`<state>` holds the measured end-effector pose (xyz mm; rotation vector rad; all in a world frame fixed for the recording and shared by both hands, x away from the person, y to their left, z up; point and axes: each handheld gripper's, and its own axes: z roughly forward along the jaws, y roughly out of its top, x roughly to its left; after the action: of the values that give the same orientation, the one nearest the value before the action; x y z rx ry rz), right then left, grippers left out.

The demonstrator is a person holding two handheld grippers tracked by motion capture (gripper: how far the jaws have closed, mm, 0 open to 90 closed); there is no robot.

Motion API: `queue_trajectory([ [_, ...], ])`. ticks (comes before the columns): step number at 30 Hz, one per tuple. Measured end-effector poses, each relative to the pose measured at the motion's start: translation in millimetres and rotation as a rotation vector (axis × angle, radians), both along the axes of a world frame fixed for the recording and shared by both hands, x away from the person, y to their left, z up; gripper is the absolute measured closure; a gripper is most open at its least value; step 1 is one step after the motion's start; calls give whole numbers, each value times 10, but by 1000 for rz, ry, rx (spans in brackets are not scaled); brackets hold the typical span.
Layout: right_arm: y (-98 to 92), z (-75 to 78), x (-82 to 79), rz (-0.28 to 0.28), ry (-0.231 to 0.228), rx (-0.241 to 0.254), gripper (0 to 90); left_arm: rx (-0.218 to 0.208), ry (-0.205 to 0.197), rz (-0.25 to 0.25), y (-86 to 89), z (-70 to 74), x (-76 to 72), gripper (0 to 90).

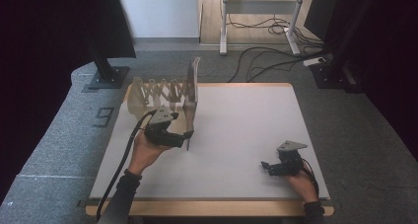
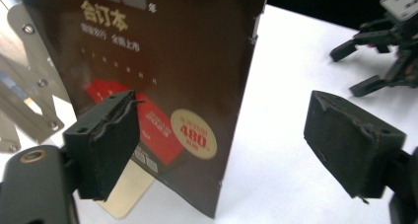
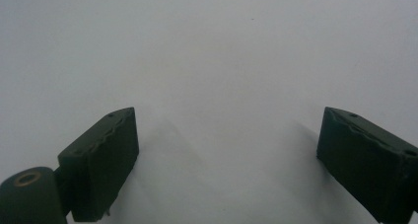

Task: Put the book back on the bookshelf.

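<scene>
A thin dark-brown book (image 1: 192, 93) stands upright on the white table (image 1: 241, 130), leaning against the end of a wooden folding rack (image 1: 153, 92). In the left gripper view its cover (image 2: 162, 71) carries yellow characters, a red box and a cream circle. My left gripper (image 1: 187, 136) is at the book's near lower corner. Its jaws are open (image 2: 226, 145), with the book's edge between the pads and neither pad pressing on it. My right gripper (image 1: 266, 166) rests open near the front right of the table, with bare white surface between its pads (image 3: 226, 155).
The rack's metal-riveted slats (image 2: 29, 81) stand just left of the book. The right gripper (image 2: 389, 51) appears far off across the table in the left gripper view. Beyond the table are a black stand base (image 1: 106, 76), loose cables (image 1: 266, 56) and desk legs (image 1: 224, 21).
</scene>
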<state>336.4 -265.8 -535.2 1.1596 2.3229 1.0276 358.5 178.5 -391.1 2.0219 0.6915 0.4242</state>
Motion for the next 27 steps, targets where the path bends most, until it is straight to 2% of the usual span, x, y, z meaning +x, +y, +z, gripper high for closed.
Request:
queue_trajectory([
  [3, 4, -1, -2, -2, -4, -4, 84, -16, 13, -3, 108, 2, -51, 113],
  [6, 4, -2, -2, 0, -5, -6, 84, -14, 16, 6, 208, 0, -103, 88],
  [12, 4, -3, -3, 0, -6, -6, 84, 10, 27, 27, 347, -87, -200, 18],
  [20, 5, -4, -4, -2, -9, -5, 84, 23, 51, 40, 451, -334, -279, 0],
  [27, 4, -5, -3, -1, -9, -5, 84, 24, 89, 60, 546, -668, -291, 0],
])
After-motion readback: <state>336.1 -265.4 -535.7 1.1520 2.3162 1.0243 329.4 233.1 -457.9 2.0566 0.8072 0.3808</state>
